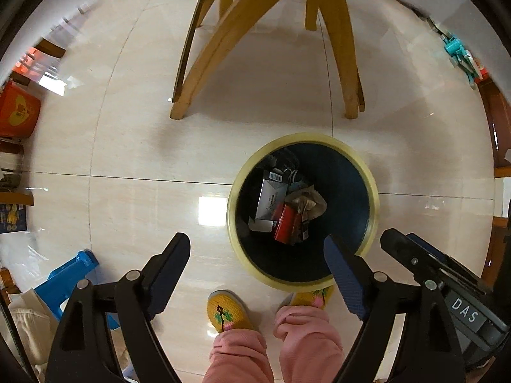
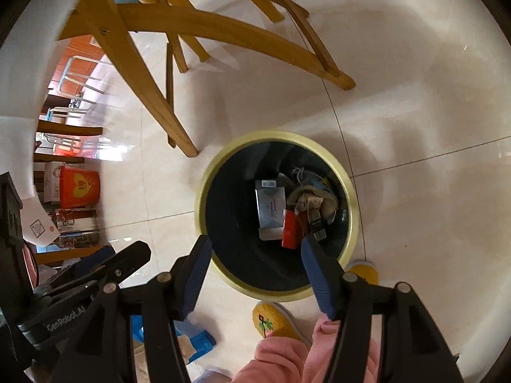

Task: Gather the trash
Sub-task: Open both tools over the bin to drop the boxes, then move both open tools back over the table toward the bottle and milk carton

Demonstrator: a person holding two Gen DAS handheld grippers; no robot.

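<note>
Both grippers above the trash bin, seen along their fingers. The left gripper (image 1: 257,257) hangs with its jaws spread wide and nothing between the pads; the round, yellow-rimmed trash bin (image 1: 372,172) stands on the tiled floor (image 1: 134,146) below and ahead of it, offset toward its right finger, whose blue pad overlaps the near rim in the view. The right gripper (image 2: 255,257) is likewise released and empty, its jaws less widely parted, and the trash bin (image 2: 346,175) lies almost directly beneath and just ahead of its fingertips, the dark opening framed between the two pads (this is the better centred of the two). Inside, at the bottom, rest a grey-white carton (image 2: 270,204), a red packet (image 2: 292,228) and crumpled brown paper (image 2: 308,199), lying together toward the far side of the bin from the right gripper. The wooden chair legs (image 1: 204,73) stand beyond the bin, well apart from both grippers; the person's yellow knitted slippers (image 1: 225,311) sit just behind the bin's near rim. Judgement: with both grippers empty over a bin that already holds refuse, the deposit appears complete, and the coming move calls for withdrawal upward, the right gripper having the straighter line out of the opening.
</note>
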